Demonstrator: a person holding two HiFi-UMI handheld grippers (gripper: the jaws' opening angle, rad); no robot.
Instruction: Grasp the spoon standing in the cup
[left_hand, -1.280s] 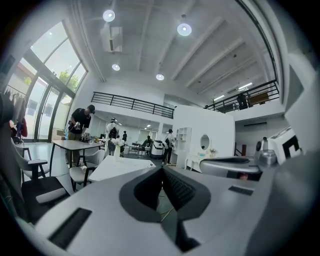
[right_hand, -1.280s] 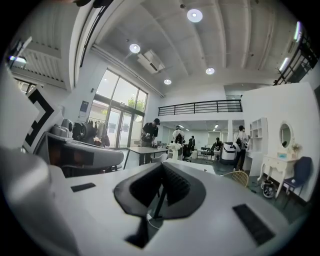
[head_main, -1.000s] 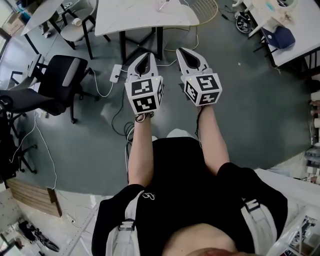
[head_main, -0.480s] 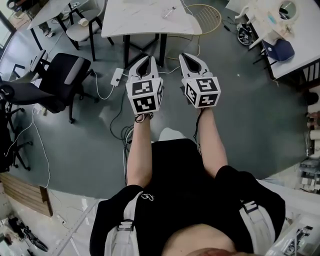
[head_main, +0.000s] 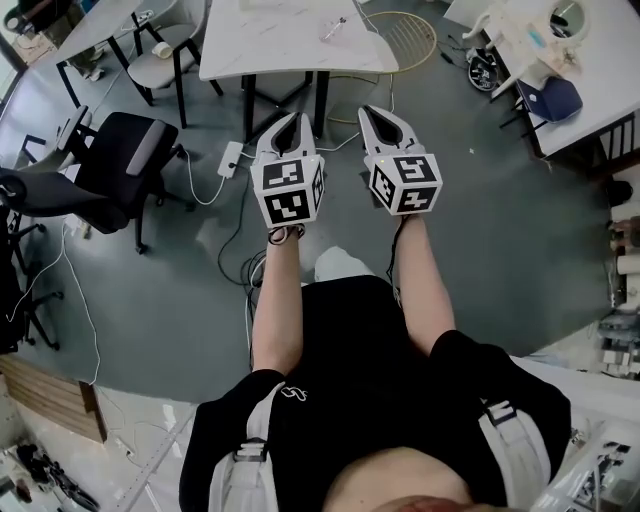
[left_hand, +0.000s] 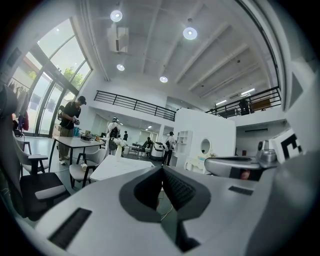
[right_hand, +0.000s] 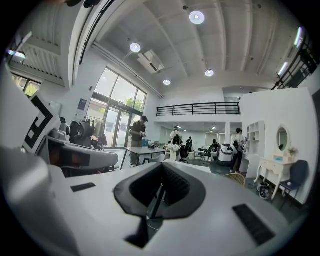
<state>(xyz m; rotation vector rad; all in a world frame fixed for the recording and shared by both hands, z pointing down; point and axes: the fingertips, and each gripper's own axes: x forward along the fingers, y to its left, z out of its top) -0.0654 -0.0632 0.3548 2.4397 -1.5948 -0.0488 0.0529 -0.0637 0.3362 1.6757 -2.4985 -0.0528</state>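
Note:
In the head view both grippers are held side by side at chest height over the grey floor, short of a white table (head_main: 285, 50). On that table lies a small pale object (head_main: 335, 27), too small to tell as a cup or spoon. The left gripper (head_main: 297, 118) is shut with its jaws meeting at the tips and nothing between them. So is the right gripper (head_main: 372, 112). In the left gripper view the closed jaws (left_hand: 161, 169) point at the white table (left_hand: 117, 167). The right gripper (right_hand: 161, 166) faces the same table, where a white upright object (right_hand: 172, 150) stands.
A black office chair (head_main: 125, 155) stands at the left, a pale chair (head_main: 160, 55) behind it. A power strip (head_main: 231, 155) and cables lie on the floor before the table. A wire basket (head_main: 408, 35) sits right of the table. Another white table (head_main: 590, 75) is far right. People stand in the background.
The view has shifted slightly, so the white table shows a little more. Both grippers stay shut and side by side in much the same place.

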